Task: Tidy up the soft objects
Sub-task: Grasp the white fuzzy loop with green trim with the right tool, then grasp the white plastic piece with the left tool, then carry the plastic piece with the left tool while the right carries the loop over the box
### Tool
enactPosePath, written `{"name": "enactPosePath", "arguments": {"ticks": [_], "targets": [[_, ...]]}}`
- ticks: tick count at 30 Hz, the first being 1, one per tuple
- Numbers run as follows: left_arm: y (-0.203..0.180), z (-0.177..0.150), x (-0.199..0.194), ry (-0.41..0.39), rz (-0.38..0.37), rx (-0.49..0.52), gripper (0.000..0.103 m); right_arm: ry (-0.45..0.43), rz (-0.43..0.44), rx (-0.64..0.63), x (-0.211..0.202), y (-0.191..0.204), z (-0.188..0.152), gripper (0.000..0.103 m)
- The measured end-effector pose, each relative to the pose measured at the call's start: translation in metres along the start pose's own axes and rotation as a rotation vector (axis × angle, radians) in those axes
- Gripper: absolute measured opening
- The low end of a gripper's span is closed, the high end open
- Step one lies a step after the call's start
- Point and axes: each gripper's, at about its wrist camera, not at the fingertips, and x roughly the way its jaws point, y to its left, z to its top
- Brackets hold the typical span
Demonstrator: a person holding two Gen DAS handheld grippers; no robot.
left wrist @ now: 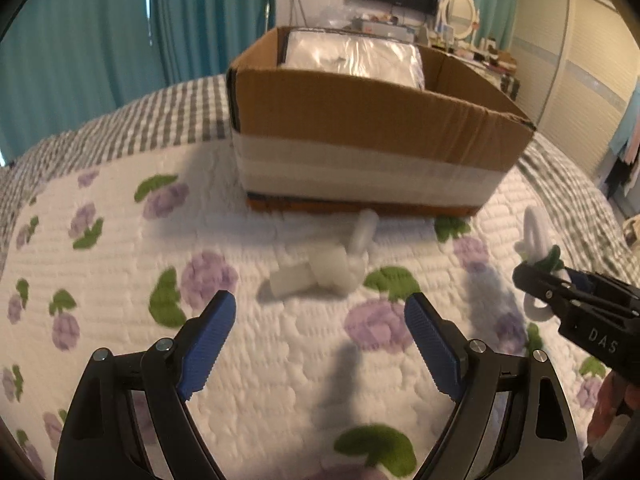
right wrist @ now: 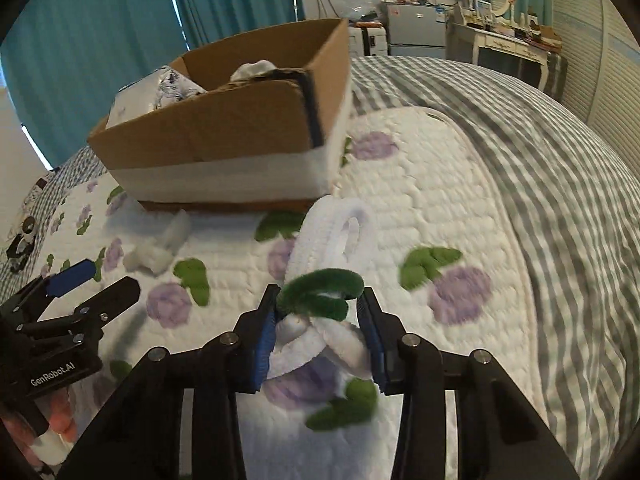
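Observation:
My right gripper [right wrist: 320, 312] is shut on a white and green fuzzy chenille flower [right wrist: 332, 256], held just above the quilt; the flower also shows in the left wrist view [left wrist: 534, 236] at the right gripper's tip [left wrist: 532, 276]. My left gripper [left wrist: 320, 320] is open and empty above the quilt; it shows at the left of the right wrist view [right wrist: 94, 280]. A white fuzzy piece [left wrist: 320, 268] lies on the quilt just ahead of the left gripper, also seen in the right wrist view [right wrist: 160, 248]. An open cardboard box [left wrist: 372, 120] stands behind it, also visible in the right wrist view [right wrist: 224, 128].
The bed is covered by a white quilt with purple flowers [left wrist: 120, 220] over a grey checked sheet [right wrist: 540, 168]. The box holds plastic-wrapped bedding [left wrist: 352, 52] and white soft items [right wrist: 256, 68]. Teal curtains [left wrist: 100, 32], a dresser [right wrist: 508, 44] and a TV stand behind.

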Motion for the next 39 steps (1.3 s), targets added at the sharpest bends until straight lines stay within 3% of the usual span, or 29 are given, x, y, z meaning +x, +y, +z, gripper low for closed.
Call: {"name": "enactPosePath", "arguments": {"ticks": [7,10,12,14,16,18,31,39], "targets": [[0.001,0.013,0.038,0.010,0.023,0.000,0.086,0.002,0.029,-0.002,0.021,0.011,0.009,0.039],[0.000,0.017,0.063,0.068,0.004,0.011,0.085,0.011,0.052,0.031,0.029,0.006,0.009,0.039],[0.002,0.019,0.067,0.064,-0.011,0.009,0.076,0.015,0.064,0.048,0.032,0.003,0.007,0.039],[0.002,0.020,0.065,0.055,-0.034,0.018,0.058,0.021,0.059,0.049,0.036,-0.001,0.006,0.039],[-0.002,0.018,0.063,0.052,-0.033,0.056,0.052,0.020,0.062,0.062,0.037,-0.004,0.005,0.039],[-0.004,0.015,0.059,0.053,-0.045,0.088,0.038,0.026,0.067,0.071,0.038,-0.006,0.005,0.039],[-0.018,-0.001,-0.007,0.043,-0.064,0.126,0.034,-0.019,0.102,0.086,-0.024,-0.008,-0.005,0.039],[-0.023,0.024,-0.080,-0.063,-0.072,0.136,0.034,-0.072,0.111,-0.056,-0.100,0.026,0.008,0.039]]}}
